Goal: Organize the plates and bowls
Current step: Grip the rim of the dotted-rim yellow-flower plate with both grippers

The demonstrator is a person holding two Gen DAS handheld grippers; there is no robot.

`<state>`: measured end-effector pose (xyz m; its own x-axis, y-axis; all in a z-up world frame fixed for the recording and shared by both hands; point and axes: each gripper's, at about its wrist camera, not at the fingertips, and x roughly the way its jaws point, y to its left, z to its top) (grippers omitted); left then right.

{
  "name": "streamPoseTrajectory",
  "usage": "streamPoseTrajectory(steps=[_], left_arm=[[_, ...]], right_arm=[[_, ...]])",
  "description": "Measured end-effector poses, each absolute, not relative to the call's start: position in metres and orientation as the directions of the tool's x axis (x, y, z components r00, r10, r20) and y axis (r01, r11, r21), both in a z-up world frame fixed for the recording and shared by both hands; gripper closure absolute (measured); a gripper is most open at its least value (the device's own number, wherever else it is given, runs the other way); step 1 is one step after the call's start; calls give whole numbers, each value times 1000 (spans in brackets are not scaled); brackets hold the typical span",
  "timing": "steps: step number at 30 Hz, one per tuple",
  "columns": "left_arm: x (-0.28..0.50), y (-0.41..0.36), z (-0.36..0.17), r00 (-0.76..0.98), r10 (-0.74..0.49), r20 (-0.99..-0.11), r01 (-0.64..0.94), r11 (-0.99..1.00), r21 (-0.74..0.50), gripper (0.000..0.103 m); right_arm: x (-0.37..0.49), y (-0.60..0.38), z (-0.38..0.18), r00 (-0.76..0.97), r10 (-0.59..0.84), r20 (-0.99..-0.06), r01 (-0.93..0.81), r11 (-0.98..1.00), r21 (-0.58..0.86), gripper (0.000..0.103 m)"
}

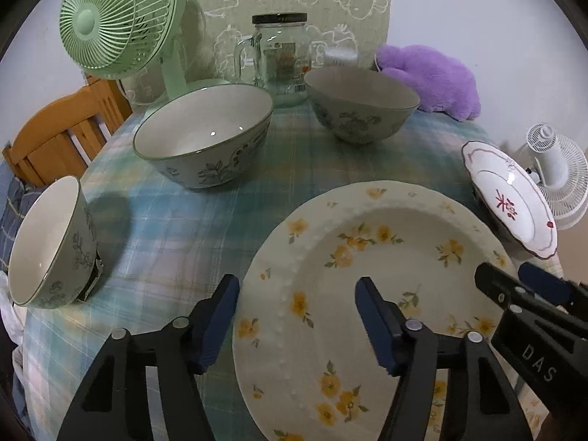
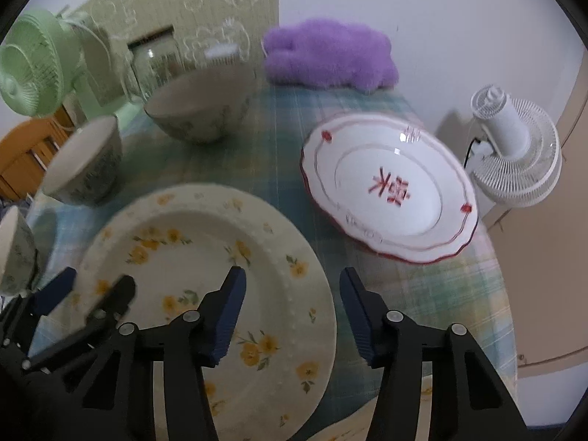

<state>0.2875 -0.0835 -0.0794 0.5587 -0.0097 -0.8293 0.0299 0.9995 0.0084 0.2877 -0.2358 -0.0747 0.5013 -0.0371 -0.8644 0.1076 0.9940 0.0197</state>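
A cream plate with yellow flowers lies on the checked tablecloth close to both grippers. My left gripper is open and straddles the plate's left rim, one finger outside it and one over the plate. My right gripper is open and straddles the right rim the same way. No pad visibly presses the plate. A white plate with a red character lies to the right. Three floral bowls stand behind and left: a large one, another and one at the left edge.
At the back of the table stand a green fan, a glass jar with a handle and a purple plush toy. A white fan sits off the table's right edge. A wooden chair is at the left.
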Motion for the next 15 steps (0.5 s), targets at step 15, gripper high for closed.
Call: streamPoseTrajectory(steps=[15], left_arm=[[289,-87,-92,535,17,-845,25,999,36,39]], right_arm=[[295,-235,-89,469,-40,-882,91,996,3,50]])
